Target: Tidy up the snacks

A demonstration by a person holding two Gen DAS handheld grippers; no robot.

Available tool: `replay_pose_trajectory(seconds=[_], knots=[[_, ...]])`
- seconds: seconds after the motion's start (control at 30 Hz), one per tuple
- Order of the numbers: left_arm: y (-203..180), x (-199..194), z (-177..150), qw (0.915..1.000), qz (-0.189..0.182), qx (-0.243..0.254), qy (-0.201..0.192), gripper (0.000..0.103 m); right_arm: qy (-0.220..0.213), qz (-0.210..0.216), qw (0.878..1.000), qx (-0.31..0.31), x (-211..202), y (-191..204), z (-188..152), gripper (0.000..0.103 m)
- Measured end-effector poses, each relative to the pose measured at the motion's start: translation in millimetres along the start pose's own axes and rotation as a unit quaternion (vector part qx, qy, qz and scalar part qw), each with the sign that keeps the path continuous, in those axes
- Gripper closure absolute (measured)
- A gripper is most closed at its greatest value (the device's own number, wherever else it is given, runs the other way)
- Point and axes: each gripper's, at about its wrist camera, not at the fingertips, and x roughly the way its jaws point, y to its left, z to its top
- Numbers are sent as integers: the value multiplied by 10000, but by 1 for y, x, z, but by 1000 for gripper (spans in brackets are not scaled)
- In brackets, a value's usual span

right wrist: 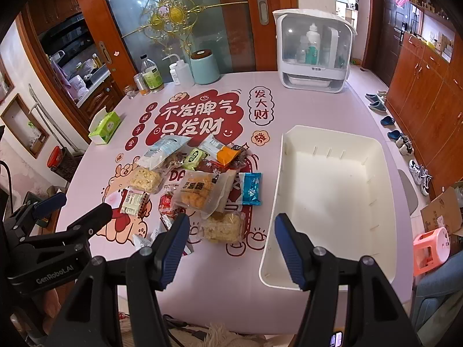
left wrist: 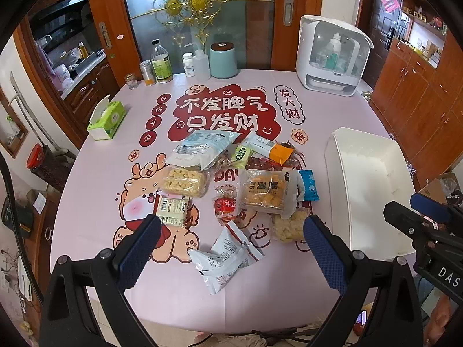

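Counting one white bin (right wrist: 332,190), twelve snack packets (right wrist: 199,190).

A heap of snack packets (left wrist: 231,179) lies mid-table, flat and overlapping; a white bin (right wrist: 332,199) stands upright and bare inside at its 3 o'clock, near but apart; a pale blue pouch (left wrist: 202,147) tops the heap at 11 o'clock; a blue wafer (right wrist: 251,188) edges it at 3 o'clock; a grey-white packet (left wrist: 225,257) lies loose at 6 o'clock.

You see a pink tablecloth (right wrist: 225,289) printed with red cartoons, a white bin (right wrist: 332,190) at right, and a green tissue box (right wrist: 105,127) at upper left.
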Motion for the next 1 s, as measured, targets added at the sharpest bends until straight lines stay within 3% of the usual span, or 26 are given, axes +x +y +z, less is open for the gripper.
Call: replay_pose_trajectory(seconds=[1.0], knots=[[14,2,-13,10000,35,-56,-1,5,23,30,10000,-3,7,10,-5,41]])
